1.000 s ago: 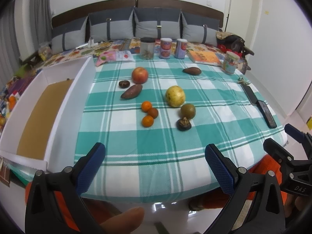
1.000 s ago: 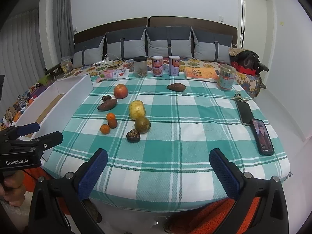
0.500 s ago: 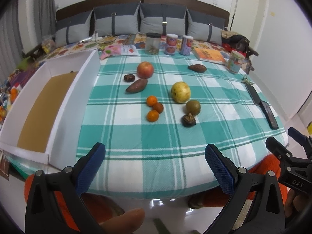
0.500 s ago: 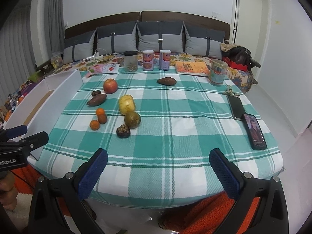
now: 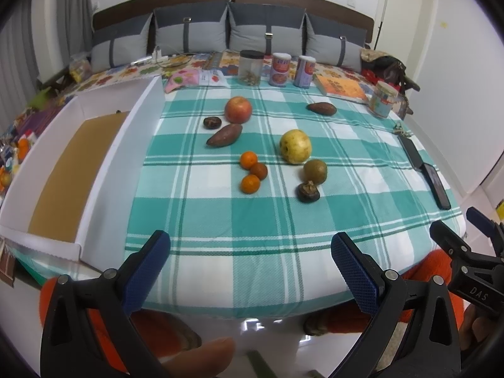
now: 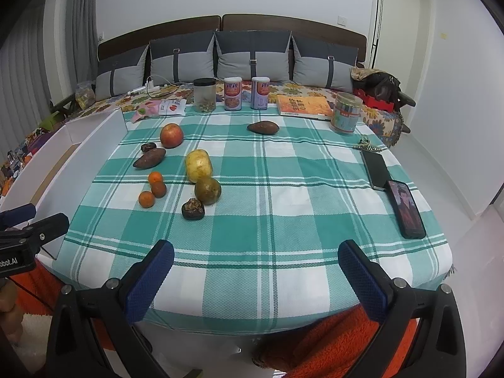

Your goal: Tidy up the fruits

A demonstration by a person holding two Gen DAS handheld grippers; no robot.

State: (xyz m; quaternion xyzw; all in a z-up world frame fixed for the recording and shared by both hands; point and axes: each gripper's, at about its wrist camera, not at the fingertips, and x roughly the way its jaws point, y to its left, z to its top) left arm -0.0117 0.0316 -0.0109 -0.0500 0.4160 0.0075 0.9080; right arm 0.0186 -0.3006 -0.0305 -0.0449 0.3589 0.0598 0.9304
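Note:
Fruits lie scattered on a green checked tablecloth (image 5: 220, 214): a red apple (image 5: 237, 109), a sweet potato (image 5: 224, 135), a yellow fruit (image 5: 295, 146), three small oranges (image 5: 250, 184), a green-brown fruit (image 5: 315, 171) and a dark fruit (image 5: 308, 192). A second sweet potato (image 6: 263, 127) sits farther back. My left gripper (image 5: 250, 245) hangs open over the table's near edge, holding nothing. My right gripper (image 6: 255, 252) is likewise open and empty, short of the dark fruit (image 6: 193, 209). Left of the cloth stands an open white box (image 5: 119, 157).
Along the far edge stand a clear jar (image 6: 204, 95), two cans (image 6: 232, 93), an orange book (image 6: 302, 105) and a printed jar (image 6: 346, 116). Two phones (image 6: 406, 208) lie at the right edge. A cushioned sofa runs behind the table. An orange rug covers the floor below.
Both hand-held grippers shifted slightly, so the table sits a little differently in each view. The fruits have not moved on the cloth. Both grippers stayed open.

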